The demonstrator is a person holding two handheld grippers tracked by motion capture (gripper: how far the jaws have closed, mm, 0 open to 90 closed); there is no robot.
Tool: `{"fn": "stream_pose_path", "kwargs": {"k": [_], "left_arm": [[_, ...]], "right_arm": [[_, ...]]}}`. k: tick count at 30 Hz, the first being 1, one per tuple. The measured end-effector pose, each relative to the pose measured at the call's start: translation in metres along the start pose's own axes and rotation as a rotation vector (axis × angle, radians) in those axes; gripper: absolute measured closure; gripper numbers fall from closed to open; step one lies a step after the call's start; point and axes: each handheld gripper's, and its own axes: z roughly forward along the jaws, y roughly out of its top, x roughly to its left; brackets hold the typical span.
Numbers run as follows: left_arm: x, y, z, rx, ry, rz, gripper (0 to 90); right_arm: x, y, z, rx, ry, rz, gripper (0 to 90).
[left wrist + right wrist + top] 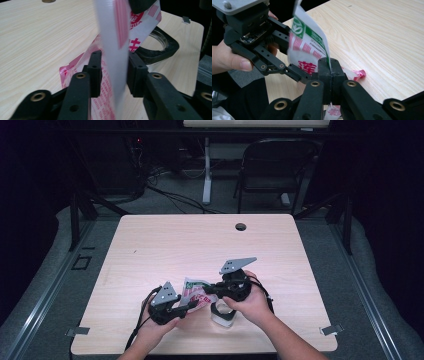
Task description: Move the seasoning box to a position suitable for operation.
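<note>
so the packet (pixel 196 295) hangs stretched between both claws near the tabletop's front edge, right gripper (pixel 329 65) clamped tight on its top edge, left gripper (pixel 113 72) set narrowly around the other end, pinch unclear.

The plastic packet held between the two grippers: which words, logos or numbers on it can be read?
"HUA": red Latin letters, cut off, beside a round red mark on the plastic packet, left gripper view.
"薄": my best reading of a large red character, partly hidden by the right gripper.
Green round logo at the top corner: a sign, no legible letters.
Small green and red print below it: too blurred to read.
No readable numbers.
</note>
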Motion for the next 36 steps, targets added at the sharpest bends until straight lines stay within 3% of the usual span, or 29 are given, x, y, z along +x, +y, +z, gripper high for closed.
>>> {"fn": "stream_pose_path", "kwargs": {"k": [8,19,36], "left_arm": [[0.007,-0.011,0.001,0.028,0.008,-0.017,57.4],[0.010,-0.030,0.012,0.075,0.043,-0.022,46.1],[0.020,-0.045,0.019,0.078,0.078,-0.069,33.4]], "right_arm": [[-0.001,0.001,0.001,-0.001,0.002,-0.009,90.0],[-0.004,0.004,0.003,-0.017,0.023,0.024,90.0],[-0.010,0.006,0.006,-0.033,0.031,0.061,90.0]]}}
